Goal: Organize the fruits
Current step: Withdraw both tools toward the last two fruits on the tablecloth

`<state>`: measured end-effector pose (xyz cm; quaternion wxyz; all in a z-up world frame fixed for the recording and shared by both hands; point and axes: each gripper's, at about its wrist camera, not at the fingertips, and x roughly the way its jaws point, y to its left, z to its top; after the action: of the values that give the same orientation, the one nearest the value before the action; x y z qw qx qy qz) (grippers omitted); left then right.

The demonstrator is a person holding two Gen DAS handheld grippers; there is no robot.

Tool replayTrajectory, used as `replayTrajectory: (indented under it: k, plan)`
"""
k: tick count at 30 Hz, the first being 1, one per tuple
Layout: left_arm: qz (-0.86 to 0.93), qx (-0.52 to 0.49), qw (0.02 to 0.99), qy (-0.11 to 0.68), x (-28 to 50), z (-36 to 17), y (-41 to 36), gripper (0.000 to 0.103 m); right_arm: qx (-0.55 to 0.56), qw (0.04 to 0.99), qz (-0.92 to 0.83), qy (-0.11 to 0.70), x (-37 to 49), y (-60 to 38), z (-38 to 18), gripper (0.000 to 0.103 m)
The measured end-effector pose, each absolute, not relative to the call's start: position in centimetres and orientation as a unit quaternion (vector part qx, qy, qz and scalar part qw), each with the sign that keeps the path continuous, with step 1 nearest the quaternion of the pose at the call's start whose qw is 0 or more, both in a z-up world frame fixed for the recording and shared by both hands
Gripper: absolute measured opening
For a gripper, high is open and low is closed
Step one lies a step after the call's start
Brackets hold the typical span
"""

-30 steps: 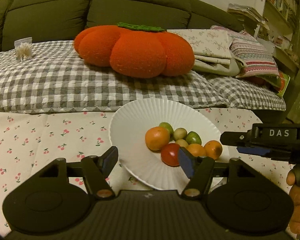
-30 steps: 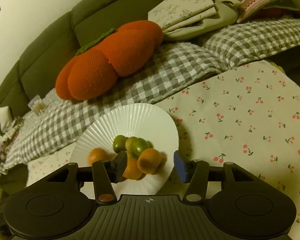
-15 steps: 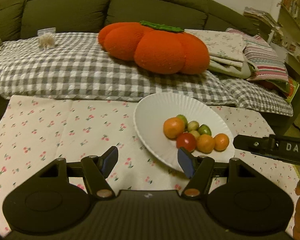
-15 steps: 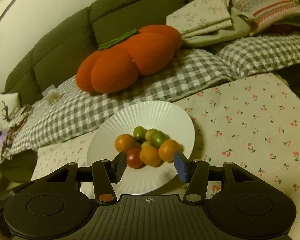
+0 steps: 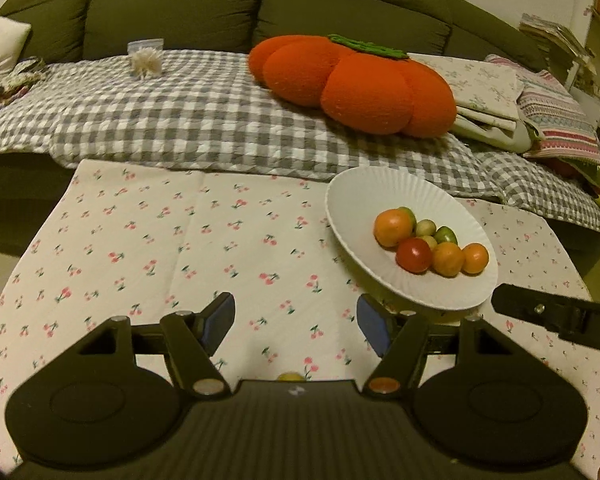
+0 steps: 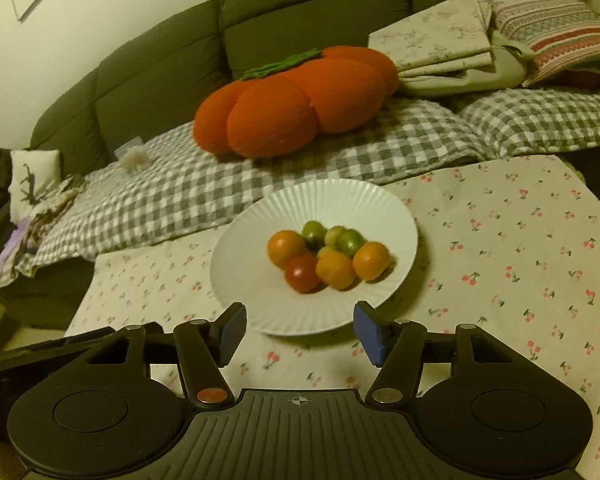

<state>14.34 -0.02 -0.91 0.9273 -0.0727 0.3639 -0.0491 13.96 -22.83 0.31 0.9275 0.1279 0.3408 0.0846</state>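
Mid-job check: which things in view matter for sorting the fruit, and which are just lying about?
For the job:
white plate
orange fruits
red fruit
green fruits
left claw, open
right claw, open

Just lying about:
pumpkin cushion
checked blanket
folded linens
striped pillow
cherry-print cloth
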Motion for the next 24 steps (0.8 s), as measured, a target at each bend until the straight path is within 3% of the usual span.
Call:
replayTrajectory:
  k: [4,24]
  plan:
    - [-0.040,-0.090,0.925,0.367,13.3,-1.1,1.1,0.072,0.119,0.926,0.096,0.345,13.4,-22.0,0.3,0.060]
    - [-0.039,-0.071,0.909,0.408,12.2,-5.6,-0.5,0.070,0.097,0.907,0.134,0.387,12.4,-19.1,-1.0,0.070]
